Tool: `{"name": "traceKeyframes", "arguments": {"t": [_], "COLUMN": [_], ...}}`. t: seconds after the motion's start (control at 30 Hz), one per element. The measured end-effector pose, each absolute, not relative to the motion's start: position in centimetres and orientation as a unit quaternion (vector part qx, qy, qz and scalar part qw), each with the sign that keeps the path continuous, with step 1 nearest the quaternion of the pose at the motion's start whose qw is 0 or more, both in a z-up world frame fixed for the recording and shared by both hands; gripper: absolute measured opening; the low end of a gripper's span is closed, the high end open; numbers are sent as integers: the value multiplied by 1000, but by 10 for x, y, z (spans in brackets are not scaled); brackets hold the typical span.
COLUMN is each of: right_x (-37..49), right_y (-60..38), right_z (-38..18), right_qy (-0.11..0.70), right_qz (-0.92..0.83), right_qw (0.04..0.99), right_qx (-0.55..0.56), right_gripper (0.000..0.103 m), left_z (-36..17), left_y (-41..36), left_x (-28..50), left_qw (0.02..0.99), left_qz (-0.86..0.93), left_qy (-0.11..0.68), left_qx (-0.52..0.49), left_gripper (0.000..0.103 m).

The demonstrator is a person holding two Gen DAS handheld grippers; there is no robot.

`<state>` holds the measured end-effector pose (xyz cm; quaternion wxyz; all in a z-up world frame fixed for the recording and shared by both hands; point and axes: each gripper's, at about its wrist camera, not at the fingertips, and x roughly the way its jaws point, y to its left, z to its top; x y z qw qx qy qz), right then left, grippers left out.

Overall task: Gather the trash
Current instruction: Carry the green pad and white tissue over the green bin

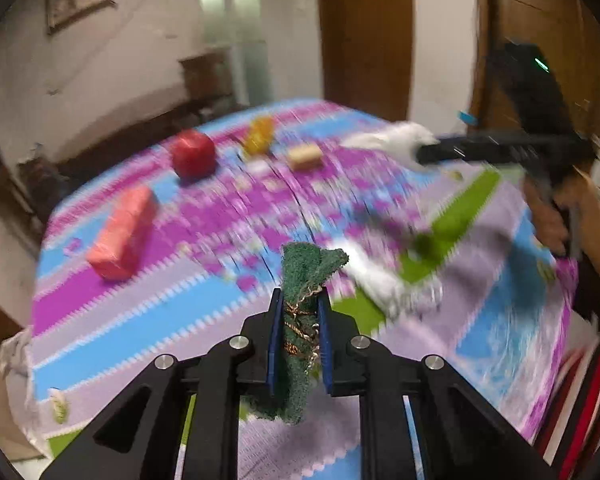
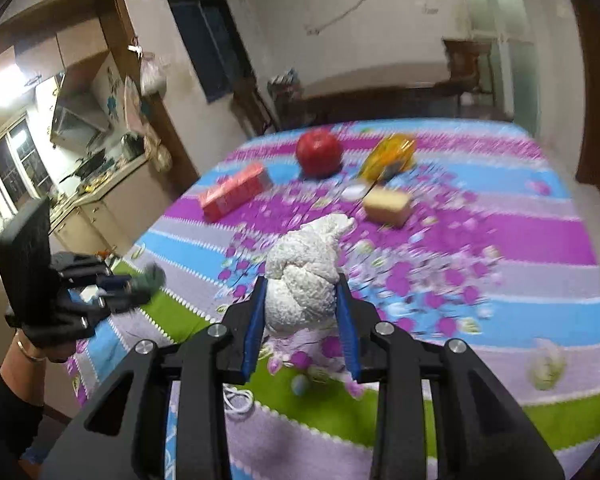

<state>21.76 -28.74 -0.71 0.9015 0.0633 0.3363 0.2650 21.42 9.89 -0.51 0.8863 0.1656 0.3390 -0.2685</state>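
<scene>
My left gripper [image 1: 300,300] is shut on a crumpled green scouring pad [image 1: 304,280] with gold thread and holds it above the patterned table cover [image 1: 140,320]. My right gripper [image 2: 302,284] is shut on a crumpled white paper wad [image 2: 304,276] and holds it above the table. In the left wrist view the right gripper [image 1: 424,152] shows at the far right with the white wad [image 1: 396,138]. In the right wrist view the left gripper [image 2: 140,284] shows at the left edge with the green pad [image 2: 150,278].
On the table stand a red apple [image 2: 319,151], a pink box [image 2: 236,192], a yellow wrapper [image 2: 390,154], a tan sponge block [image 2: 388,202] and a small white disc [image 2: 354,191]. A white crumpled sheet [image 1: 380,276] lies near the left gripper. A white cord [image 2: 238,398] lies below.
</scene>
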Motion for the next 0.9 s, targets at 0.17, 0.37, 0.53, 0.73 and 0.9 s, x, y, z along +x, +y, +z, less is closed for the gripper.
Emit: {"name": "traceKeyframes", "arguments": {"t": [0.17,0.37,0.53,0.73,0.9], "right_x": [198,178,158,137,122], "right_y": [-331,-389,-436,-493,-541], "right_z": [24,56,75,79,74], "right_qy": [296,265,247,251,259], "right_qz": [224,164,110,43,-10], "right_qw": [925,947,959,963,961], "right_qx": [76,85,81,87,99], "right_gripper": [31,31,31,31,31], "left_z": [37,69,78,78,73], "left_y": [49,-46,-127,-216,-284], "left_x": [220,231,242,248,246], "left_qw": [906,910,902,890,876], "left_qz": [-230,-235,-254,-275,-302], "left_qy": [314,289,285,283,285], "left_qx": [169,182,203,229,246], "left_gripper": [17,17,17,17,17]}}
